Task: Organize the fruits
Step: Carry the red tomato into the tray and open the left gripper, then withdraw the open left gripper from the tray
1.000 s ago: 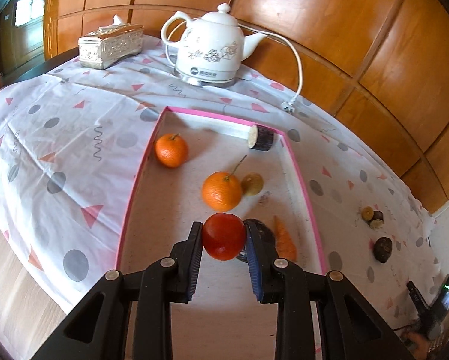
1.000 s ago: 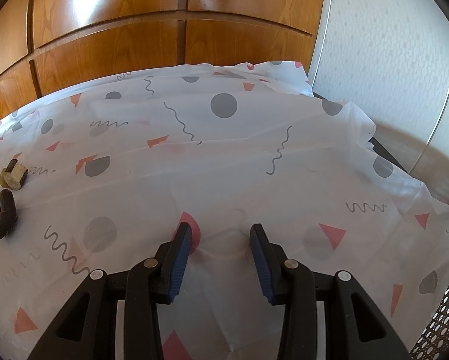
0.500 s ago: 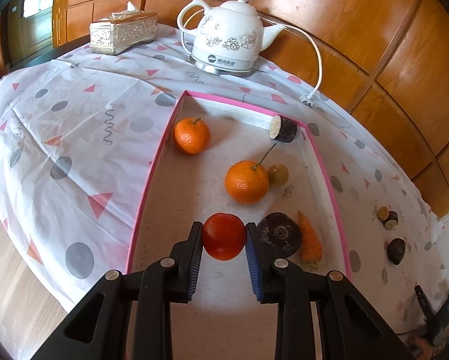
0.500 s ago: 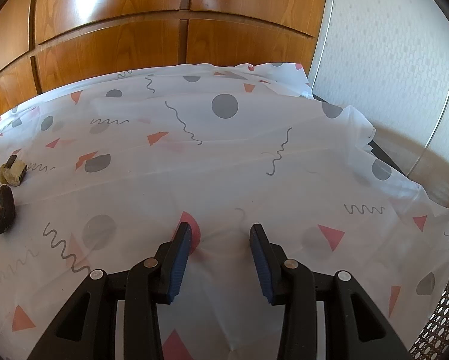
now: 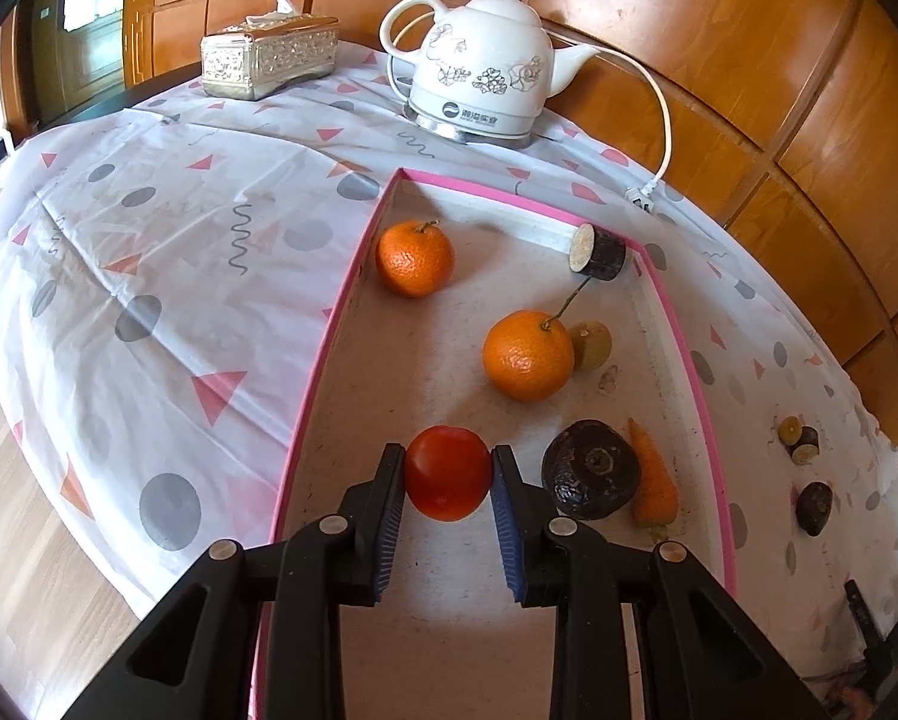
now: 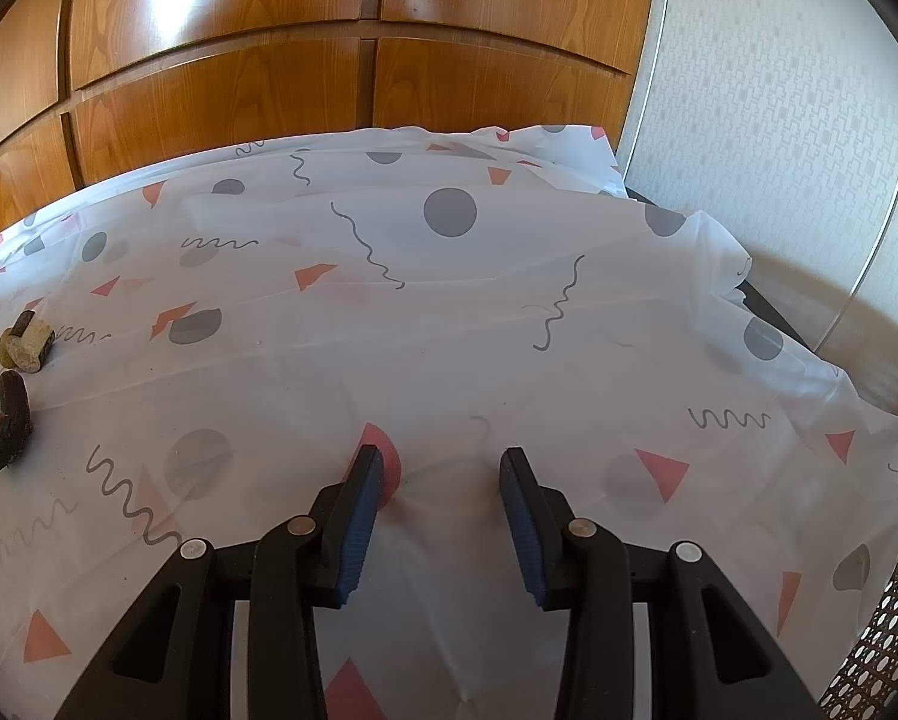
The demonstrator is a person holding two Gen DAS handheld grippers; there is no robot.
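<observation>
The left gripper (image 5: 448,474) clamps one red tomato (image 5: 447,471) above the pink-rimmed tray (image 5: 323,333). In the tray lie two oranges (image 5: 415,258) (image 5: 527,355), one carrot (image 5: 652,475) and one dark round fruit (image 5: 590,469). The right gripper (image 6: 440,483) hangs spread and empty over the patterned tablecloth (image 6: 449,312), beside wood-panelled walls (image 6: 257,60); one white kettle (image 5: 479,93) and one tissue box (image 5: 269,57) stand behind the tray

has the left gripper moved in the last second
Yes. The left gripper, shut on the tomato, has drawn back toward the near end of the pink tray: the kettle and oranges sit lower in its view than before.
</observation>
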